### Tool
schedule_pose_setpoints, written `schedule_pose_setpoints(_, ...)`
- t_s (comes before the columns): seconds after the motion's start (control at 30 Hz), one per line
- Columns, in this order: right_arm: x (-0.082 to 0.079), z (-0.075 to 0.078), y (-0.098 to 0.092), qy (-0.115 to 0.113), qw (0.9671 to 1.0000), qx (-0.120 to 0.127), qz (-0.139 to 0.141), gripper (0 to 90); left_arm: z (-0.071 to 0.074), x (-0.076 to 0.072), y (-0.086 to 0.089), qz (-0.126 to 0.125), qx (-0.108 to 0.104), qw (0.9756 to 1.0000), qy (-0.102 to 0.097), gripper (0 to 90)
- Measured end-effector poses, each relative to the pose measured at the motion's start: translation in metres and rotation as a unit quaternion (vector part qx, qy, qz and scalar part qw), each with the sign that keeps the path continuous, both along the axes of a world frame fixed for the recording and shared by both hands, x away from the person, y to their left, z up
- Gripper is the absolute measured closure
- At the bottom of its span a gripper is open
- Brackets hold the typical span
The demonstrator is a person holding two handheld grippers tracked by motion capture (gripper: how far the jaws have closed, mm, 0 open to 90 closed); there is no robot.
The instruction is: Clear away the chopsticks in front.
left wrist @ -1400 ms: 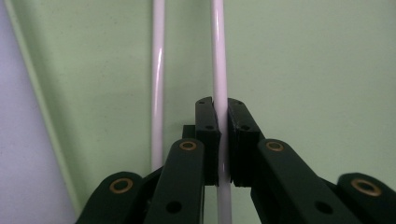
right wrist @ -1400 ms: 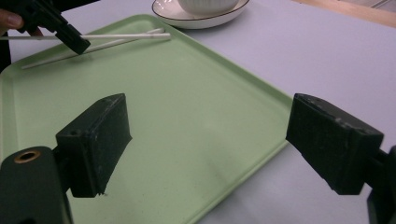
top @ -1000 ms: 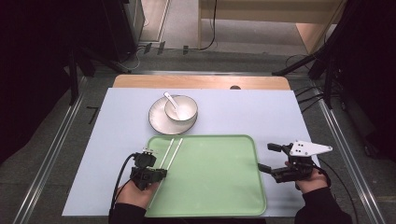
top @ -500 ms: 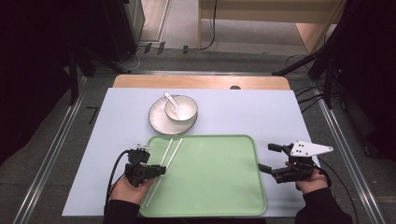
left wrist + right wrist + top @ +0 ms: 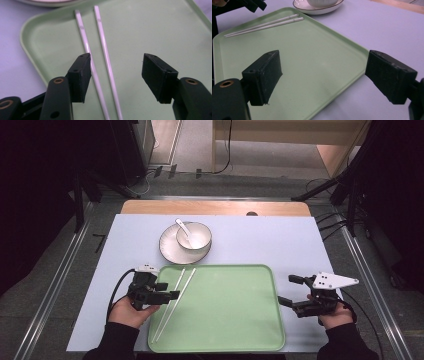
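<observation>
Left gripper (image 5: pixel 167 290) has just been opening its jaws; they stand apart above the two white chopsticks (image 5: pixel 173 300), pressing on nothing. The chopsticks lie side by side on the green tray (image 5: pixel 230 320), their near ends cut off in the left gripper view. Right gripper (image 5: pixel 290 291) hovers wide at the tray's right edge, empty.

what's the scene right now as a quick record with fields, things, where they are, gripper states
chopsticks: white pair, side by side along the tray's left part, tips toward the person
tray: green, on the lilac mat
bowl: white, on a plate, beyond the tray
spoon: in the bowl
left gripper: jaws have just been opening, pads clear of the chopsticks below
right gripper: open, nothing between the jaws, at the tray's right edge
</observation>
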State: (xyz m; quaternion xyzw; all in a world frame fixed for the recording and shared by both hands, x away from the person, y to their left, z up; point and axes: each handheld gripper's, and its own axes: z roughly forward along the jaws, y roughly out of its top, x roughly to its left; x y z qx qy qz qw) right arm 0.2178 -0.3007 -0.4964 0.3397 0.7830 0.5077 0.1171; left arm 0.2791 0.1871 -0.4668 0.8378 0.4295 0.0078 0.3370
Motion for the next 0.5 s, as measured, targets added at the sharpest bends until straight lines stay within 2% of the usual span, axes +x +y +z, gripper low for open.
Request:
schedule_pose_setpoints(0.07,-0.001,0.0,-0.001,0.001,1.0,-0.001,-0.001,14.1,0.003,0.006,0.005,-0.011,0.007,0.9998,-0.016,37.2)
schedule_pose_setpoints(0.17,-0.003,0.0,-0.003,0.001,1.0,-0.001,-0.005,14.1,0.005,0.01,0.012,-0.016,0.006,0.9996,-0.023,35.7)
schedule_pose_setpoints(0.27,-0.005,0.0,-0.005,0.001,1.0,0.0,-0.009,14.1,0.007,0.014,0.023,-0.014,-0.001,0.9996,-0.025,35.0)
schedule_pose_setpoints(0.4,-0.006,0.0,-0.006,0.0,0.9999,-0.001,-0.011,14.1,0.009,0.018,0.039,-0.008,0.0,0.9994,-0.033,34.5)
schedule_pose_setpoints(0.43,-0.007,-0.001,-0.007,0.001,0.9999,-0.001,-0.013,14.1,0.01,0.019,0.047,-0.009,0.0,0.9993,-0.038,34.1)
schedule_pose_setpoints(0.5,-0.008,-0.001,-0.008,0.001,0.9999,-0.001,-0.014,14.1,0.01,0.019,0.05,-0.004,-0.002,0.9992,-0.04,33.8)
